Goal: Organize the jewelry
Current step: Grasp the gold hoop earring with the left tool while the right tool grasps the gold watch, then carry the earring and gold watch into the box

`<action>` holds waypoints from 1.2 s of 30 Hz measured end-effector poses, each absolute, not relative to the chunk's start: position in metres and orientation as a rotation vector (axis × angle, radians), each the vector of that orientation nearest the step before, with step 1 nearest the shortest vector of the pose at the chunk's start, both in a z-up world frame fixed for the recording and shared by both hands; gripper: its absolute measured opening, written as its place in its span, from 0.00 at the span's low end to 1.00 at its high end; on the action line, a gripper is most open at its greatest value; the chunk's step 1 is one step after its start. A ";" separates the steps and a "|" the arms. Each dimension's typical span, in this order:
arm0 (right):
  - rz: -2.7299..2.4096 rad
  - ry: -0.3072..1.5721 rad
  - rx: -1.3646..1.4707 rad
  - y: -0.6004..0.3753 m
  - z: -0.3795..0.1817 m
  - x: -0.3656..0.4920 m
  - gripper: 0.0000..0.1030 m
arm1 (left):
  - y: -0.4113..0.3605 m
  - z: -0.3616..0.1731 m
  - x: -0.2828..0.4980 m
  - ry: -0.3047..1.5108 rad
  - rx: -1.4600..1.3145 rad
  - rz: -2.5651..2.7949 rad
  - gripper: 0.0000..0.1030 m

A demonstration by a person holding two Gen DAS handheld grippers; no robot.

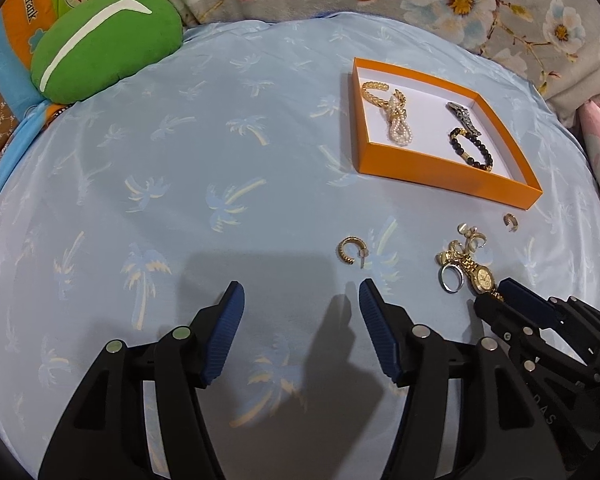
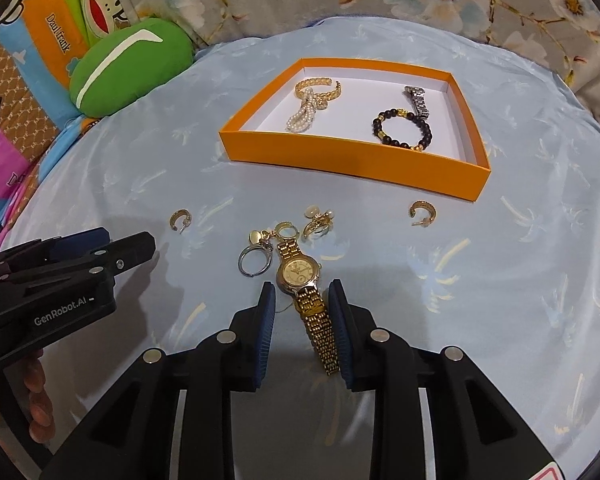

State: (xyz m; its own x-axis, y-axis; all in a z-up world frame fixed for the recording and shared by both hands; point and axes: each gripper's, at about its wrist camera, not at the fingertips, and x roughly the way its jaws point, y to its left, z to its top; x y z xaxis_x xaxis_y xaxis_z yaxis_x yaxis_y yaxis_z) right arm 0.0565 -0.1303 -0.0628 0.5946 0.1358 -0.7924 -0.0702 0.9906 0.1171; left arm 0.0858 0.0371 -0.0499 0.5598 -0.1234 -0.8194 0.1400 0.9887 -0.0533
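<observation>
Currently the right gripper [image 2: 302, 300] is straddling the band of the gold watch [image 2: 300, 276], fingers partly parted and not yet clamping, apparently lining up a pick. The watch is lying on the blue cloth [image 2: 500, 280], near the orange box [image 2: 352, 160] already holding bracelets. The left gripper [image 1: 302, 300] is idling wide beside a hoop earring [image 1: 350, 250].

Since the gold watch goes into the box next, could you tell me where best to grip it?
Grip the gold watch across its narrow band just below the face, coming from above; it lies flat, and the right tongs already straddle that band.
</observation>
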 end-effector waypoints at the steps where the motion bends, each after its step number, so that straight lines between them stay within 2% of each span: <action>1: 0.119 0.926 0.075 -0.131 -0.063 0.057 0.23 | 0.037 -0.050 0.086 0.964 0.019 -0.155 0.56; 3: 0.117 0.926 0.076 -0.131 -0.063 0.058 0.19 | 0.037 -0.050 0.087 0.963 0.016 -0.158 0.56; 5: 0.115 0.925 0.087 -0.134 -0.064 0.059 0.11 | 0.036 -0.050 0.088 0.963 0.015 -0.158 0.56; 23: 0.065 0.900 0.140 -0.162 -0.054 0.042 0.10 | 0.008 -0.058 0.106 0.966 0.035 -0.181 0.56; 27: 0.065 0.902 0.143 -0.163 -0.054 0.040 0.10 | 0.003 -0.060 0.106 0.945 0.071 -0.163 0.53; 29: 0.066 0.903 0.148 -0.164 -0.055 0.039 0.10 | 0.002 -0.060 0.106 0.938 0.080 -0.158 0.48; 31: 0.067 0.905 0.151 -0.165 -0.056 0.038 0.10 | 0.002 -0.060 0.106 0.932 0.084 -0.162 0.35; 36: 0.070 0.906 0.153 -0.165 -0.057 0.038 0.10 | 0.003 -0.059 0.106 0.935 0.080 -0.183 0.16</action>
State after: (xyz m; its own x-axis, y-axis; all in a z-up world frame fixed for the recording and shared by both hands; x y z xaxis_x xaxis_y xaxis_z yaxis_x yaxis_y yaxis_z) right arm 0.0382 -0.1646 -0.0567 0.6156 0.1254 -0.7780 0.0038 0.9868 0.1620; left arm 0.1058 0.0028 -0.0588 0.5796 -0.1213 -0.8058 0.1909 0.9816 -0.0104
